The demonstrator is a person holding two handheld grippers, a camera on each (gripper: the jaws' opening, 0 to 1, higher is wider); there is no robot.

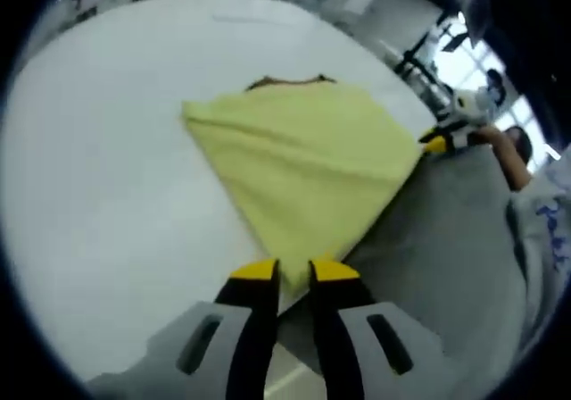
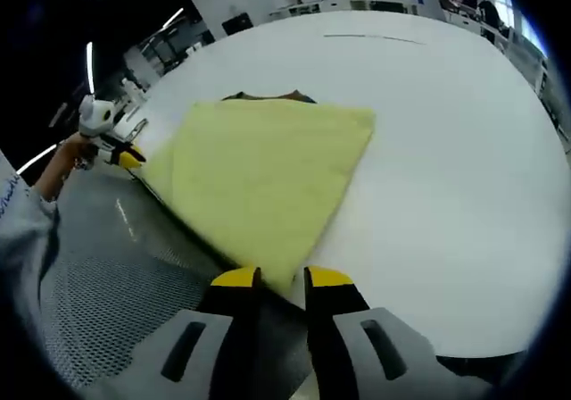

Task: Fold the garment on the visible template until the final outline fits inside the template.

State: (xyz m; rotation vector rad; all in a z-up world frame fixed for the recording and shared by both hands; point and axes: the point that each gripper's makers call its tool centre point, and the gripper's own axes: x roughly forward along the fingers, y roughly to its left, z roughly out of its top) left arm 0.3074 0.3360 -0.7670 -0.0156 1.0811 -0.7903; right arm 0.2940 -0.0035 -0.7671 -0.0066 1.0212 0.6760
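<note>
In the left gripper view we see the yellow garment (image 1: 303, 172) lying folded on the white tabletop (image 1: 107, 177), a flat four-cornered shape whose long axis runs from about 11 o'clock down to 6 o'clock. Its near corner points at 6 o'clock and sits between the yellow tips of our left hand-held gripper (image 1: 294, 273), whose jaws stand close together with the cloth corner pinched in the narrow gap. A dark brown strip (image 1: 290, 82) peeks out along the garment's far edge at 12 o'clock. At 3 o'clock the right hand-held gripper (image 1: 439, 141) meets the garment's side corner, held by a person's hand (image 1: 489, 137); from this view we cannot tell how far its jaws are parted. A grey surface (image 1: 455, 248) lies beside the tabletop from 3 to 5 o'clock.

In the right gripper view the garment (image 2: 259, 177) stretches from 11 o'clock to 6 o'clock, its near corner pointing at 6 o'clock into the right hand-held gripper (image 2: 281, 279), whose jaws are nearly closed on the cloth edge. At 9 o'clock the left hand-held gripper (image 2: 125, 157) touches the garment's left corner. A grey mesh surface (image 2: 107, 284) lies at 7 to 8 o'clock.
</note>
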